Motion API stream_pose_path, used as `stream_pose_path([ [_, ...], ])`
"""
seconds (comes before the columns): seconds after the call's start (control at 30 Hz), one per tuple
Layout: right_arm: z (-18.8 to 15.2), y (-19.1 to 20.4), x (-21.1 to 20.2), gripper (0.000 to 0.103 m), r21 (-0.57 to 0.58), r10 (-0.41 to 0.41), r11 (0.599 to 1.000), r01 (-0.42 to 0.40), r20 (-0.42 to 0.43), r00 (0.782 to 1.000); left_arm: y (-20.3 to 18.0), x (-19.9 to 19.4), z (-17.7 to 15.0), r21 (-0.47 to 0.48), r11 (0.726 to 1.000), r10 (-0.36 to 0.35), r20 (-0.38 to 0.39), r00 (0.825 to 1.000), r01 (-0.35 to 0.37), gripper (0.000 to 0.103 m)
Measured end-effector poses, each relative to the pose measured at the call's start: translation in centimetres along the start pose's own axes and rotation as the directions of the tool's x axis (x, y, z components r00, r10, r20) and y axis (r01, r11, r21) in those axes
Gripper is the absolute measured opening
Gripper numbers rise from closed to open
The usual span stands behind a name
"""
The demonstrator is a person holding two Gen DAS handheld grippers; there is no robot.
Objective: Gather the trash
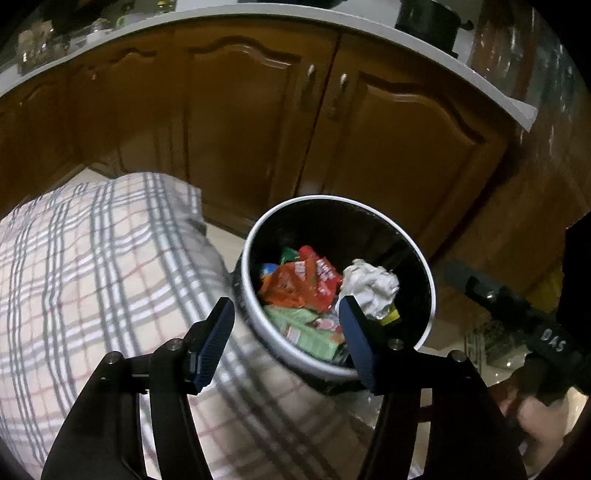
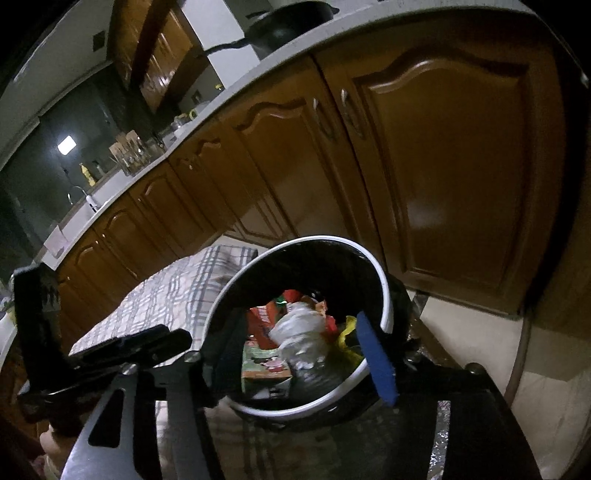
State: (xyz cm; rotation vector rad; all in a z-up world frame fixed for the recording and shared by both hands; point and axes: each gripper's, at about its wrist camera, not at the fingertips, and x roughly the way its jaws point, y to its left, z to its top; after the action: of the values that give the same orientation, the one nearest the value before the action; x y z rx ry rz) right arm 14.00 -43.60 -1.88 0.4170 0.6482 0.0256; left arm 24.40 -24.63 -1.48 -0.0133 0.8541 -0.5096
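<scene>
A black trash bin with a white rim (image 1: 255, 236) stands at the edge of a plaid-covered table (image 1: 92, 266). It holds an orange-red snack wrapper (image 1: 299, 284), a crumpled white paper ball (image 1: 369, 288) and a green packet (image 1: 306, 328). My left gripper (image 1: 286, 325) is open and empty, hovering just above the bin's near rim. In the right wrist view the bin (image 2: 382, 280) sits straight ahead, with the paper ball (image 2: 303, 328) inside. My right gripper (image 2: 295, 347) is open and empty over the bin's mouth. The left gripper's body (image 2: 140, 343) shows at the left.
Brown wooden cabinet doors (image 1: 258, 122) under a white countertop (image 1: 258, 18) stand behind the bin. A dark pan (image 2: 291, 26) sits on the counter. A sink and tap (image 2: 77, 195) are far left. Pale floor tiles (image 2: 546, 398) lie to the right.
</scene>
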Motion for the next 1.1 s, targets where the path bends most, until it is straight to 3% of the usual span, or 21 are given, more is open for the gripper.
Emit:
stream_pose_path([
  [0.33, -1.3, 2.9, -2.1, 0.089, -0.006, 0.036, 0.999, -0.036, 0.034, 0.999, 2.5, -4.1, -2.9, -0.069, 0.998, -0.010, 0.041, 0.999, 0.013, 0.070],
  [0.57, -4.3, 5.1, -3.9, 0.092, -0.013, 0.018, 1.000, -0.017, 0.088, 0.996, 4.2, -8.2, -5.5, -0.103, 0.995, 0.015, 0.110, 0.994, -0.003, 0.079],
  [0.73, -6.4, 6.6, -5.6, 0.096, -0.044, -0.016, 0.999, 0.023, 0.152, 0.988, 4.7, -11.2, -7.8, -0.094, 0.995, 0.062, 0.189, 0.980, -0.045, 0.084],
  [0.9, -7.8, 8.5, -8.0, 0.102, -0.099, -0.031, 0.993, 0.057, 0.248, 0.968, 4.9, -14.0, -9.4, -0.094, 0.992, 0.103, 0.277, 0.955, -0.080, 0.096],
  [0.97, -8.3, 9.3, -9.1, 0.103, -0.127, -0.032, 0.989, 0.073, 0.298, 0.954, 5.0, -15.3, -10.3, -0.100, 0.991, 0.122, 0.333, 0.935, -0.093, 0.103],
  [1.1, -9.9, 10.4, -11.1, 0.103, -0.184, -0.052, 0.973, 0.139, 0.413, 0.909, 4.9, -17.2, -12.3, -0.109, 0.985, 0.166, 0.427, 0.889, -0.132, 0.103],
])
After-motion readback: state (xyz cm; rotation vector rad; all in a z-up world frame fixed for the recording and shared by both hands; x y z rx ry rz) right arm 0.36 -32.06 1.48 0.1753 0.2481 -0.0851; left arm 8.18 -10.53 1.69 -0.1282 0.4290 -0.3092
